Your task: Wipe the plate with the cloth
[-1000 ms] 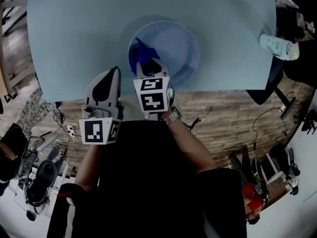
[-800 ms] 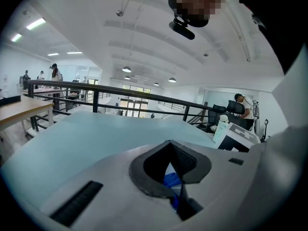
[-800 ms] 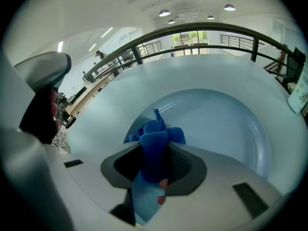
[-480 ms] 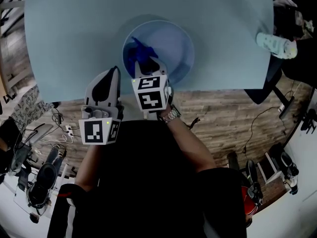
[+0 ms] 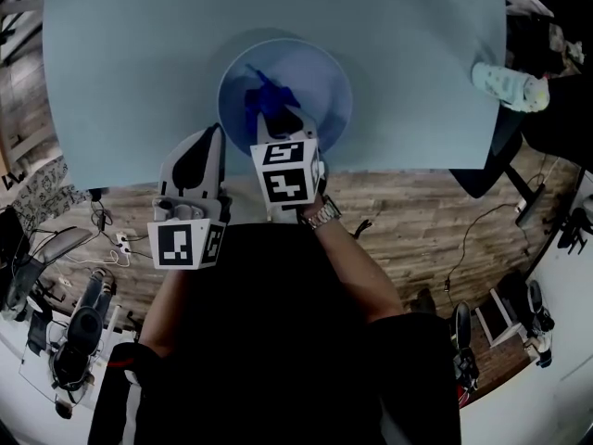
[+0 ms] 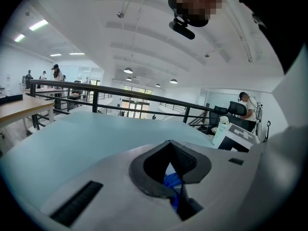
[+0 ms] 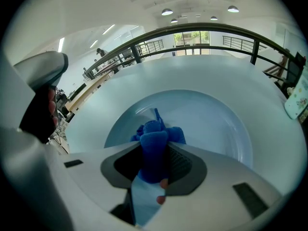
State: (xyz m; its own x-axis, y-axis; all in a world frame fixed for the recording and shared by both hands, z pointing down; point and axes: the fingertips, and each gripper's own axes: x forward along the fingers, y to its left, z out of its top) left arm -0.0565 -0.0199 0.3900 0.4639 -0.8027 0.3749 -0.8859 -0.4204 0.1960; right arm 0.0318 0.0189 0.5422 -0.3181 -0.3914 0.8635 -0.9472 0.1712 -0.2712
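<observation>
While the right tongs (image 7: 154, 154) pinch the fuzzy blue cloth (image 7: 155, 137) over the round glossy plate (image 7: 219, 124), the left tongs (image 6: 171, 165) sit closed.

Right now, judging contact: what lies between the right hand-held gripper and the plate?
Only the cloth, clamped by that hand-held gripper: right gripper view.

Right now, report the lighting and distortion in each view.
Head view: dim and underexposed, with fisheye bowing the table edges, though the plate and blue cloth still read clearly. Left gripper view: bright, with ceiling lamps as hot spots and dark vignette at the corners. Right gripper view: evenly lit, the railing bent into an arc, the cloth sharp.
</observation>
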